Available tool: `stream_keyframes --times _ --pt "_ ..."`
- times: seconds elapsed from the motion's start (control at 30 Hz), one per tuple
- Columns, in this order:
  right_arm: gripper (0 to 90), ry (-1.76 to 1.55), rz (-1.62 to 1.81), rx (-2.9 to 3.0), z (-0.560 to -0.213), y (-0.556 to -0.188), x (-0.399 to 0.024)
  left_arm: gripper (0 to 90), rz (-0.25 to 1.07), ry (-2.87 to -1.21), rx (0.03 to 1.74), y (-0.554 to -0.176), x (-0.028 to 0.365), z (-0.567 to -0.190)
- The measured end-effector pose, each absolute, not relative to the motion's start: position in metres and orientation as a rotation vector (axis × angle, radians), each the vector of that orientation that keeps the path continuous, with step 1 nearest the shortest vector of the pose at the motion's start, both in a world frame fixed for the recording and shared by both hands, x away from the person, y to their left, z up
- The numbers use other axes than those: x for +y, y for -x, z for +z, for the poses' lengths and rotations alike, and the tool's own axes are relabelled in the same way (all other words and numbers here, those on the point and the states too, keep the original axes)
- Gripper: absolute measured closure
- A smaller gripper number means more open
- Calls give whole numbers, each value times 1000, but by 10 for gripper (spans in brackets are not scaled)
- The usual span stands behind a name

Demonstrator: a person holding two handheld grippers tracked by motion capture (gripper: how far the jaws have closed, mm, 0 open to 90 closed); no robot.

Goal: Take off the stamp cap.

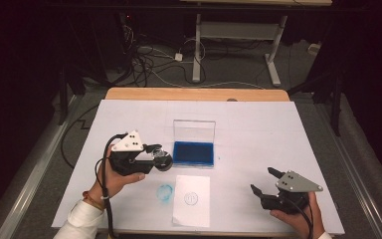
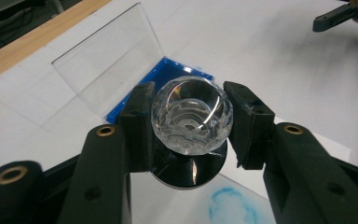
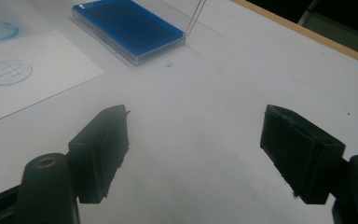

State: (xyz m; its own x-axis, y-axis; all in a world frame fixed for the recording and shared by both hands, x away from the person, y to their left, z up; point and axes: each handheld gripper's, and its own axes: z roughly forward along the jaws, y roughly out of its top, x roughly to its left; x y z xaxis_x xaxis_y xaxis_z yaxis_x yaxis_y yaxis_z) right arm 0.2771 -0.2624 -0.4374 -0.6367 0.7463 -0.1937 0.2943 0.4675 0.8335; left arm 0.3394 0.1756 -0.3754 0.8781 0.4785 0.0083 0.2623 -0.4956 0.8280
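While your left gripper (image 2: 189, 123) clamps the faceted clear stamp (image 2: 192, 122) between both pads, the ink pad case (image 1: 193, 153) sits just beyond it, its clear lid (image 2: 107, 67) standing open and the blue pad (image 3: 126, 24) filling the tray. Below the stamp's dark base, a blue ring smudge (image 2: 233, 209) marks the table, with the stamped paper sheet (image 1: 192, 200) beside it. Your right gripper (image 3: 196, 149) hangs well apart, jaws spread wide, holding nothing, only bare white table (image 3: 205, 98) between them.
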Motion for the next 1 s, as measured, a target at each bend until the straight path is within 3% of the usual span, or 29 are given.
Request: stream_keyframes --times 0.87,1.0 --pt "173 -766 1198 2218 -426 -283 -223 546 224 -2078 419 -328 134 -367" --pt "206 -727 1221 2233 -421 -287 -211 546 199 -2071 405 -330 127 -366"
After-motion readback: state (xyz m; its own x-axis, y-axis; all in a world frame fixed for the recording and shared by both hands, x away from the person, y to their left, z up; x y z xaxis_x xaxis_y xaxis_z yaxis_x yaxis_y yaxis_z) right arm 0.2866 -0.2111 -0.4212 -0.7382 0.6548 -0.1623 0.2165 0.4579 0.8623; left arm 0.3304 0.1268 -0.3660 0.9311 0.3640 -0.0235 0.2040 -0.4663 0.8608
